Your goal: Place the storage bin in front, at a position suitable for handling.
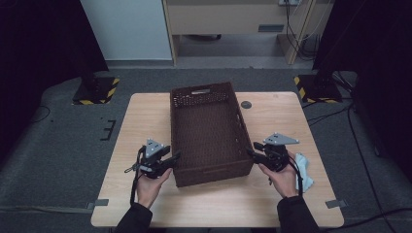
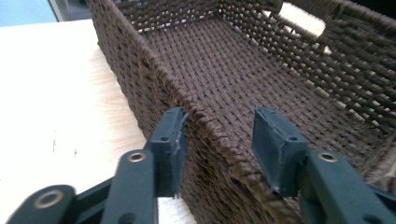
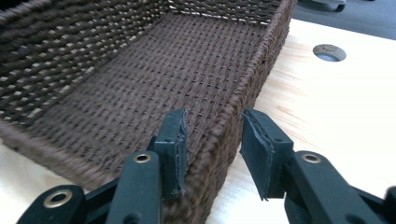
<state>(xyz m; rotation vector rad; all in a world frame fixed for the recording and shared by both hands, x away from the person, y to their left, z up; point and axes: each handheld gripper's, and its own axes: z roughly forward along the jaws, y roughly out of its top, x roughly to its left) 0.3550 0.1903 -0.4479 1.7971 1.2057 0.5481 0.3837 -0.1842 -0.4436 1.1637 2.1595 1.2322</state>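
Note:
An empty dark brown wicker basket (image 1: 206,131) stands lengthwise in the middle of the wooden table (image 1: 145,121). My left gripper (image 1: 176,156) is at the basket's near left corner. In the left gripper view the basket's side wall (image 2: 154,79) runs between the jaws of the left gripper (image 2: 219,135); one pad is against its outside and the other stands off inside. My right gripper (image 1: 250,151) is at the near right corner. It straddles the right wall (image 3: 254,70), and the right gripper (image 3: 214,135) shows a little gap at each pad.
A crumpled white cloth (image 1: 303,167) lies on the table just right of the right hand. A round cable hole (image 1: 246,104) sits near the basket's far right corner. Two yellow-and-black stand bases (image 1: 94,91) rest on the floor beyond the table.

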